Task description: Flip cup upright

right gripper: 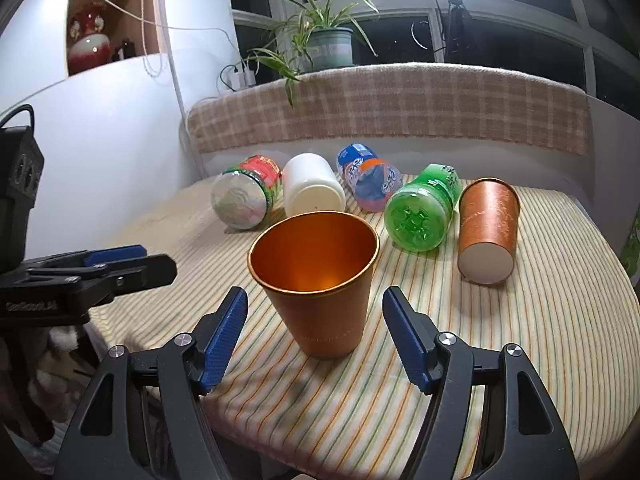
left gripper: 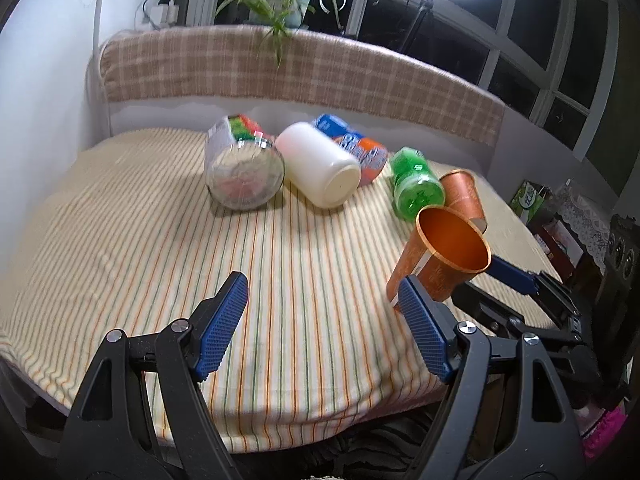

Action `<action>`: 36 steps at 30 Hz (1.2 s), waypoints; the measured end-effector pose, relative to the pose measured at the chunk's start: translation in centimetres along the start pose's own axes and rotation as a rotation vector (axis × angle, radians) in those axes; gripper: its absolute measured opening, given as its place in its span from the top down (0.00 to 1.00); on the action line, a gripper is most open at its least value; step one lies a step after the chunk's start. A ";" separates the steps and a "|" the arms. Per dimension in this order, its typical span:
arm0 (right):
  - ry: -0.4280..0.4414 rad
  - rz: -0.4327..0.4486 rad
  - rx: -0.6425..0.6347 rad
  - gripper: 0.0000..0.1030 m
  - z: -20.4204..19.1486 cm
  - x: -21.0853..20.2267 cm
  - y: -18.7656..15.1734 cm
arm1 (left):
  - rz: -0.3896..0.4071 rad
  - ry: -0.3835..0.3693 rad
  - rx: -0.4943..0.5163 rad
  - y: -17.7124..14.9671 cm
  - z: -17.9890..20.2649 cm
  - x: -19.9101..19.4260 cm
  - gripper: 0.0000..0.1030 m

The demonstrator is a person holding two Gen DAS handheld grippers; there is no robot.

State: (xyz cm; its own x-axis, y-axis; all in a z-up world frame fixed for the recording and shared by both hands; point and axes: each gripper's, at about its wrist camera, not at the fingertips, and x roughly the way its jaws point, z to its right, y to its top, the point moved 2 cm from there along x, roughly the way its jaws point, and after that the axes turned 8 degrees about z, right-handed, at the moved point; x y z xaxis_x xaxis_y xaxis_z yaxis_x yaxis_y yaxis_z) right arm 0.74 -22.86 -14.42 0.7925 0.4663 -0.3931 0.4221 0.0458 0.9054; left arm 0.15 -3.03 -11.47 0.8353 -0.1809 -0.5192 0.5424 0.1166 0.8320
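An orange cup stands upright on the striped cloth, mouth up, between the blue pads of my right gripper, which is open with a gap on each side of the cup. In the left wrist view the same cup is at the right, with the right gripper's finger behind it. A second orange cup lies on its side, base toward the camera; it also shows in the left wrist view. My left gripper is open and empty over the cloth.
Lying on the striped table at the back: a clear jar, a white jar, a blue-orange bottle and a green bottle. A plaid-covered backrest and a potted plant stand behind.
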 end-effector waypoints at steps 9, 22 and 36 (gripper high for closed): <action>-0.068 0.087 0.054 0.31 1.2 -3.4 1.4 | 0.184 0.040 0.081 2.5 1.7 -2.4 0.22; -0.186 0.185 0.052 0.19 1.6 -5.6 3.1 | 0.334 0.086 0.108 3.8 2.3 -4.4 0.00; -0.252 0.213 0.054 0.19 2.1 -5.9 3.5 | 0.325 0.102 0.105 3.7 2.0 -3.9 0.00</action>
State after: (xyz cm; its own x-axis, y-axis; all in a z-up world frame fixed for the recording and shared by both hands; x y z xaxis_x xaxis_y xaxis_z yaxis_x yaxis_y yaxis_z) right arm -1.51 -27.31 -9.34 0.9466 0.2269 -0.2291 0.2524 -0.0794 0.9644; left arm -1.29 -3.88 -5.99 0.9703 -0.0518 -0.2362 0.2387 0.0499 0.9698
